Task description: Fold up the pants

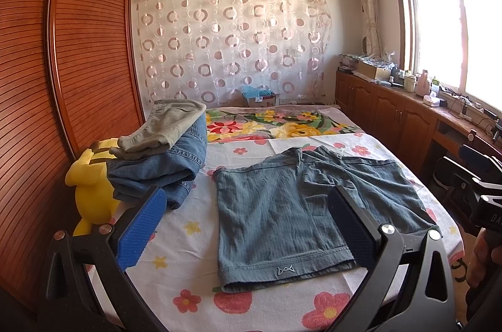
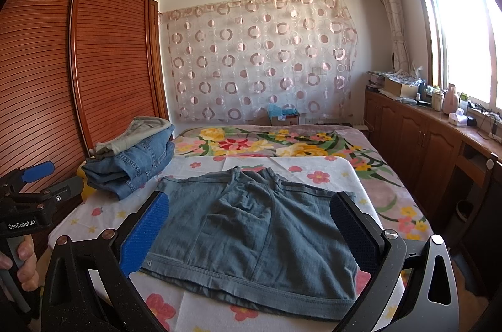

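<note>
Shorts (image 1: 282,216): teal cloth, matt, ribbed weave. Folded jeans (image 1: 163,169): blue denim. Left gripper (image 1: 248,222) pads: blue, textured; frame matt black, shiny metal rivets. Wardrobe (image 1: 91,43): slatted wood, semi-gloss. Sheet (image 2: 103,216): matt floral cloth.

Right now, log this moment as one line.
stage: pre-grasp | shorts: flat on bed, unfolded | left gripper: open, above shorts | right gripper: open, above shorts | folded pile: far left
</note>
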### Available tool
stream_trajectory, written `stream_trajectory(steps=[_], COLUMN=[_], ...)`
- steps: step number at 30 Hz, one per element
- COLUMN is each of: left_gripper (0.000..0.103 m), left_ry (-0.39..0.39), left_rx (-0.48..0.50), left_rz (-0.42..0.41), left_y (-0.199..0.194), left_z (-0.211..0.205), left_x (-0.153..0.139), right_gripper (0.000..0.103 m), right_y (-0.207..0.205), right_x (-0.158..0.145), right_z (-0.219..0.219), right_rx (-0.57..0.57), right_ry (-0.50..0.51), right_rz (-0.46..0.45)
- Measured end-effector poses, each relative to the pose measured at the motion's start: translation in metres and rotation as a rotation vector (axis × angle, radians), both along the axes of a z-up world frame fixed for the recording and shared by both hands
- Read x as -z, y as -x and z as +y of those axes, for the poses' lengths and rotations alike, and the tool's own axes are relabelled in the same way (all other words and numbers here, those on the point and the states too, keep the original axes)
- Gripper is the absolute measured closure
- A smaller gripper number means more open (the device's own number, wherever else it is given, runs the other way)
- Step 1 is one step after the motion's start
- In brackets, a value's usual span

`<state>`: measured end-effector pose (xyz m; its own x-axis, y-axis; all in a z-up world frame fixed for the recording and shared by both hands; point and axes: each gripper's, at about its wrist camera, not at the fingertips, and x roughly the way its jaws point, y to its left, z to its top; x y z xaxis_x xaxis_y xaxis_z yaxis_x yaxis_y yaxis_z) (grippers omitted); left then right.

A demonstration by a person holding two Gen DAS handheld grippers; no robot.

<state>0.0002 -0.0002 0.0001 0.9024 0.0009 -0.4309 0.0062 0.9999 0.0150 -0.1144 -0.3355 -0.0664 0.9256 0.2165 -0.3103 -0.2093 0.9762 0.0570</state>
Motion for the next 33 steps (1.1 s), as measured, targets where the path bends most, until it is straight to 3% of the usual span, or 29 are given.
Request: stream_trajectory(steps=[26,33], left_gripper=[0.000,0.000], left_ry=[-0.007,-0.043], left_rx=[0.001,0.027], left_rz=[0.008,0.042], left_y=[-0.003,-0.016], left_z=[0.000,-0.012], left_x=[-0.005,0.010], right_gripper=[0.001,0.001], right_y=[-0.001,-0.007], right_x=[0.003,0.010], right_z=[-0.001,-0.008], right_rx=[0.006,0.018], right_ry=[-0.005,-0.016], right_rz=[0.006,0.029])
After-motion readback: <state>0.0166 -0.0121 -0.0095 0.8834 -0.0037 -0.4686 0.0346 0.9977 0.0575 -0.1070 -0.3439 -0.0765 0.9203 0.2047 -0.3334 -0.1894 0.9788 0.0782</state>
